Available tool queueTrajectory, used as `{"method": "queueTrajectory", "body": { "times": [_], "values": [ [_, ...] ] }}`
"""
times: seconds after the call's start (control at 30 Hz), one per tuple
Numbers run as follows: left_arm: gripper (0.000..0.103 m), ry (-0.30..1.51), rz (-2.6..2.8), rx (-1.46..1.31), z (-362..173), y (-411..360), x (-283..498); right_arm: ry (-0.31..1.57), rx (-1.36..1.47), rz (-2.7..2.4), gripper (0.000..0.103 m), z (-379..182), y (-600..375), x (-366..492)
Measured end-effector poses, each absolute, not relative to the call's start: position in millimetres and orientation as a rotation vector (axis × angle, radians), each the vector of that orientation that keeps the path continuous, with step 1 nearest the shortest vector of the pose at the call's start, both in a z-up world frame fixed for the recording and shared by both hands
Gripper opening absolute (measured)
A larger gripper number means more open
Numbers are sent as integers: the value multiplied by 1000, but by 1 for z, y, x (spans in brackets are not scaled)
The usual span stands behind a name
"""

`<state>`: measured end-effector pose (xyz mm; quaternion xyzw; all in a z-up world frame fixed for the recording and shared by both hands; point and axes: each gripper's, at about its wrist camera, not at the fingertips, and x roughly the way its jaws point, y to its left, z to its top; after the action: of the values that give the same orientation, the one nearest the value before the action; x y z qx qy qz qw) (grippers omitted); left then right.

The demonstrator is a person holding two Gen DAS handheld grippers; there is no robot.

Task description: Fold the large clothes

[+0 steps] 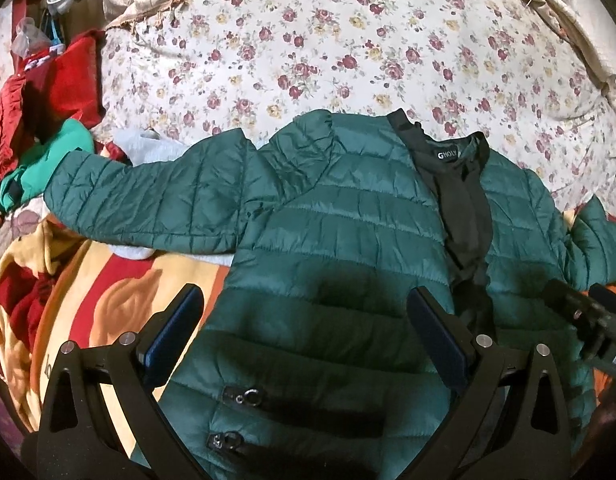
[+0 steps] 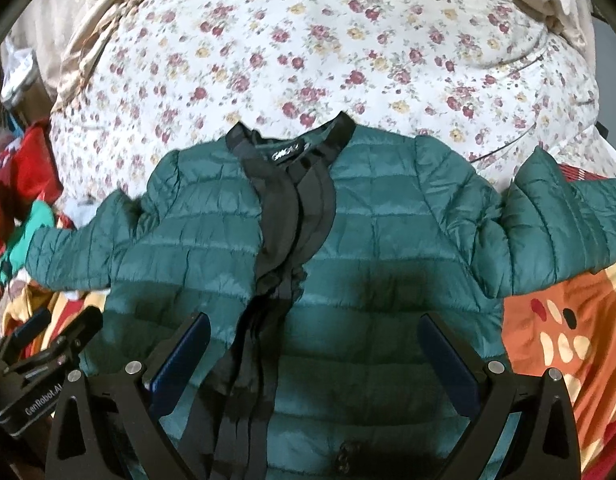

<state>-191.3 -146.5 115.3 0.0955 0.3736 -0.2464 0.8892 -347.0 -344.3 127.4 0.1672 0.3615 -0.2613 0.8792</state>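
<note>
A dark green quilted puffer jacket (image 1: 340, 216) (image 2: 372, 224) lies front up on a bed, collar away from me, with black trim (image 2: 287, 216) running down its closed front. Both sleeves are spread outwards; the left sleeve (image 1: 147, 200) reaches over a pile of clothes, the right sleeve (image 2: 564, 224) lies bent. My left gripper (image 1: 305, 312) hovers open above the jacket's left lower body. My right gripper (image 2: 314, 340) hovers open above the lower front, right of the trim. Neither holds any cloth. Each gripper also shows at the edge of the other's view.
A white floral quilt (image 1: 348, 40) covers the bed beyond the collar. Red and bright green clothes (image 1: 47, 120) are heaped at the left. An orange, yellow and red patterned blanket (image 2: 568, 320) lies under the jacket at both sides. Beige fabric (image 1: 568, 12) bunches along the far edge.
</note>
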Motion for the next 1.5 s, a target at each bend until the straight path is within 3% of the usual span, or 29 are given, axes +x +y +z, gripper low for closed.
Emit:
{"method": "queueTrajectory", "body": {
  "times": [0.4, 1.5],
  "values": [
    [102, 803, -479, 159, 106, -153, -173, 733, 236, -587, 103, 121, -367, -328],
    [102, 853, -438, 174, 84, -177, -150, 778, 269, -522, 103, 92, -379, -299]
  ]
}}
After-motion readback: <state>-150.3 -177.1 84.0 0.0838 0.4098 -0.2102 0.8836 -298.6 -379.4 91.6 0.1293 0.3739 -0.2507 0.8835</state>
